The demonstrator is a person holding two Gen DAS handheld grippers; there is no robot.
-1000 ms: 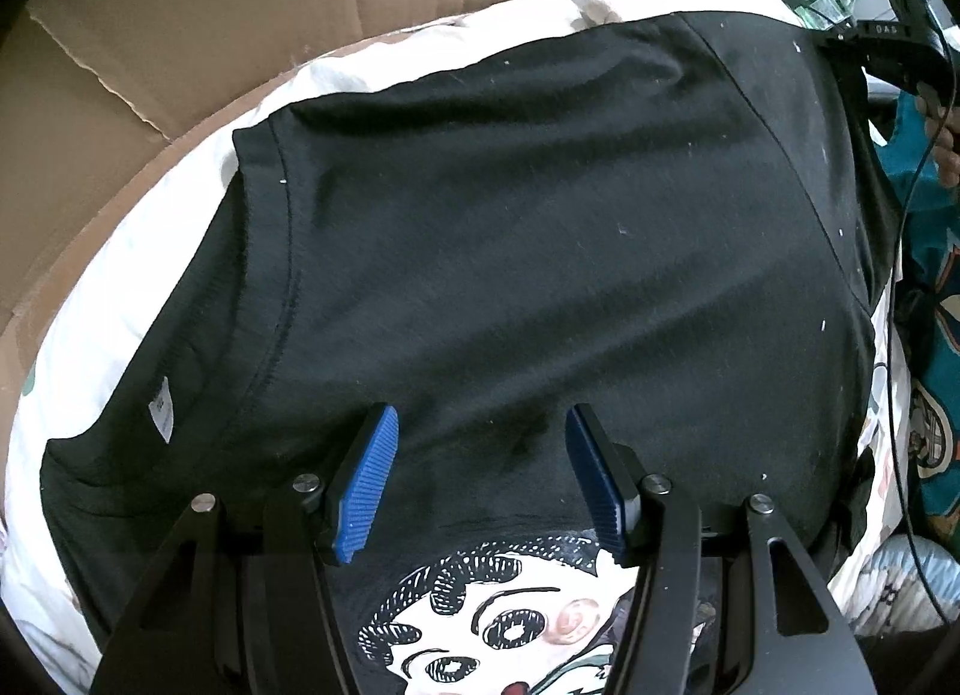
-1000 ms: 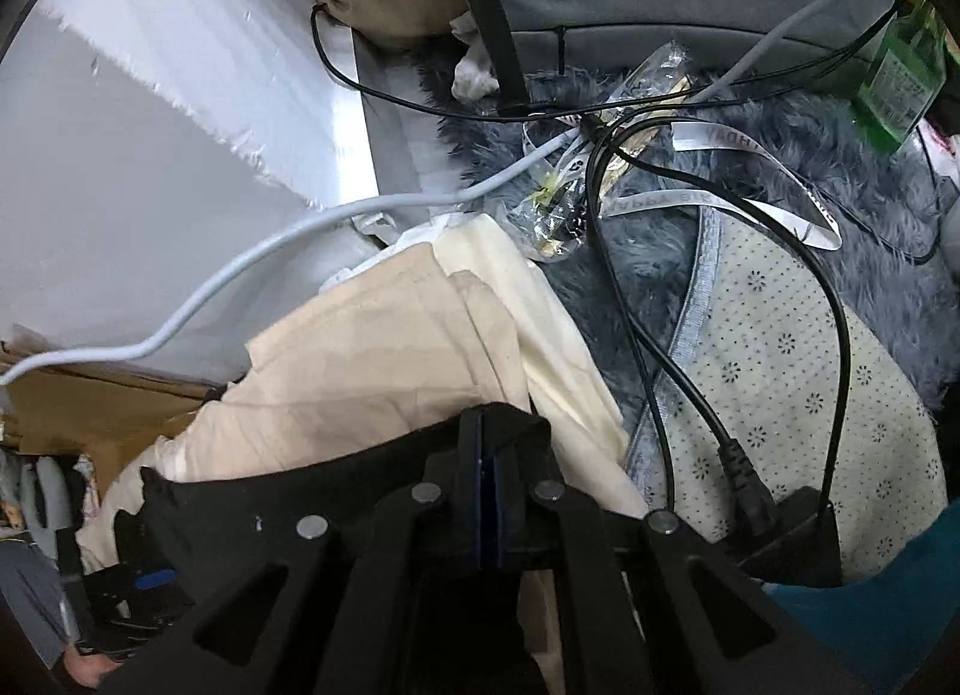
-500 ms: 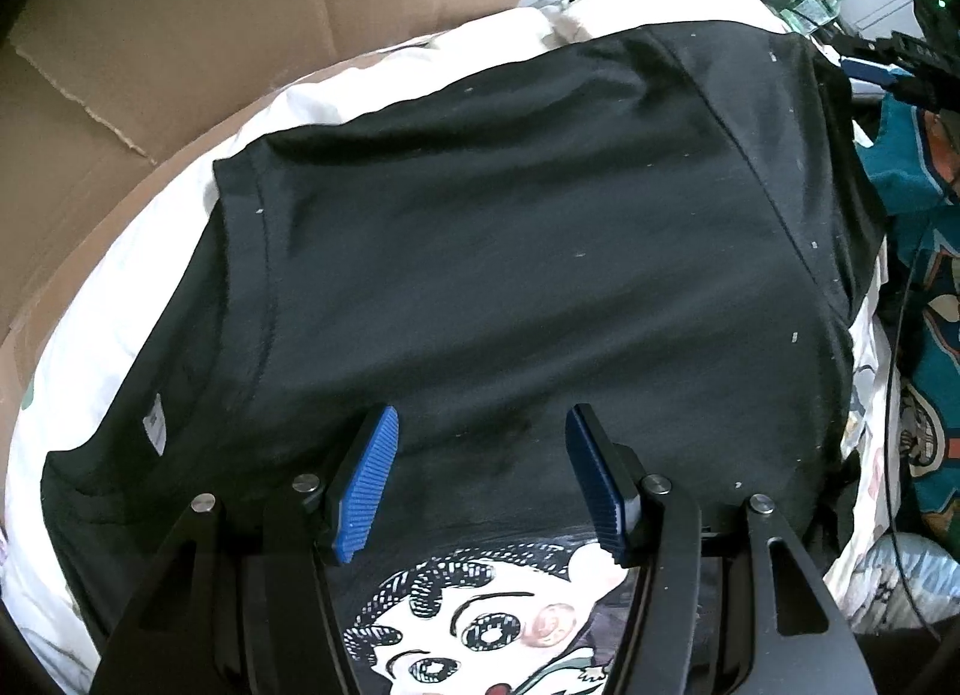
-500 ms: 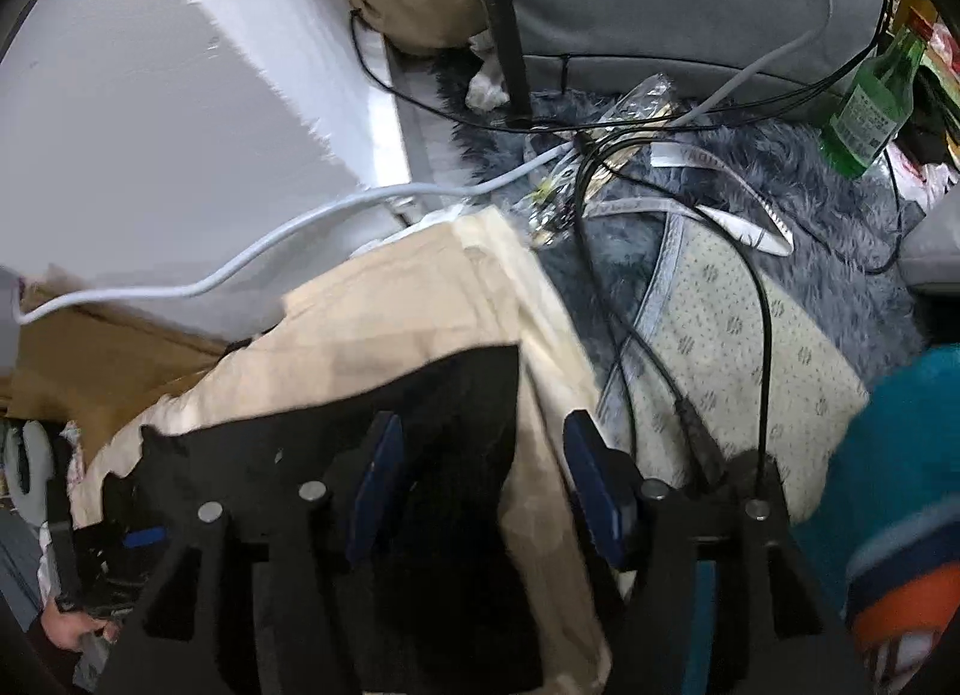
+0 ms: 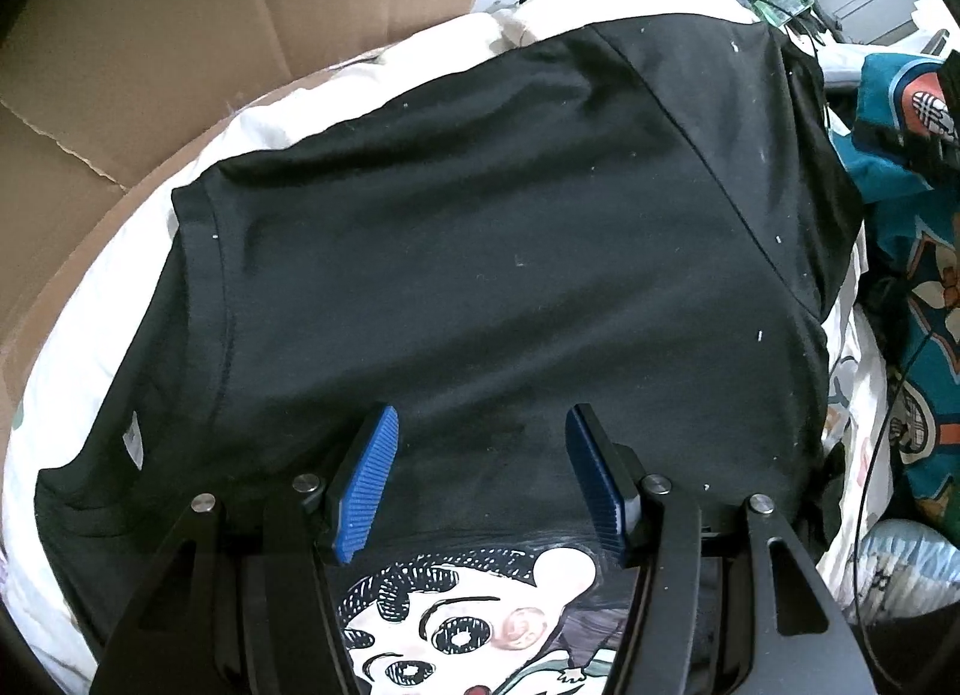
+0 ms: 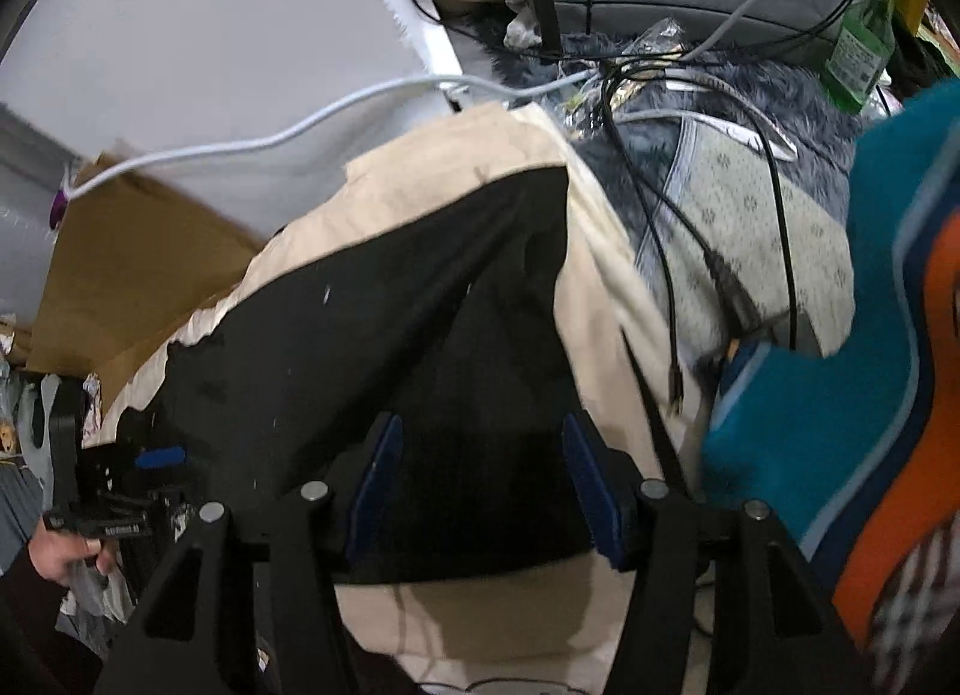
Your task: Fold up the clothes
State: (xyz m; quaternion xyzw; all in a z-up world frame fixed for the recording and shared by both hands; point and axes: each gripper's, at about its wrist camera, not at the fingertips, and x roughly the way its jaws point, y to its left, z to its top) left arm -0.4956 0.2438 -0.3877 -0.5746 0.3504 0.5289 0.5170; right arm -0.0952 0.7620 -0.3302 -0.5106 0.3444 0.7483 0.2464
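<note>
The black T-shirt [image 5: 492,251] lies spread out on a pale cloth [image 5: 102,287]. In the left wrist view it fills most of the picture. A cartoon face print [image 5: 456,629] shows at 6 o'clock, down between the gripper's arms. A small white tag [image 5: 133,443] sits on the shirt at 9 o'clock. Brown cardboard [image 5: 180,35] lies past the cloth at 10 o'clock. A teal patterned cloth [image 5: 924,299] is bunched up at 3 o'clock.

The left gripper [image 5: 480,473] hangs over the shirt with its blue pads [image 5: 366,485] apart. Nothing is pinched between them.

The right wrist view shows other things. Only one corner of the shirt [image 6: 420,347] is seen there, lying on a tan cloth [image 6: 456,155]. The right gripper [image 6: 477,485] has just been opening. Its pads are apart over the shirt's edge and do not pinch it. At 12 o'clock black cables [image 6: 666,251] and a white cable [image 6: 252,140] cross a grey fluffy rug [image 6: 780,89]. A green bottle [image 6: 858,53] stands at 1 o'clock. A teal and orange cloth [image 6: 840,425] is close to the camera at 3 o'clock. At 8 o'clock, a hand [image 6: 60,551] holds the other gripper's handle.
</note>
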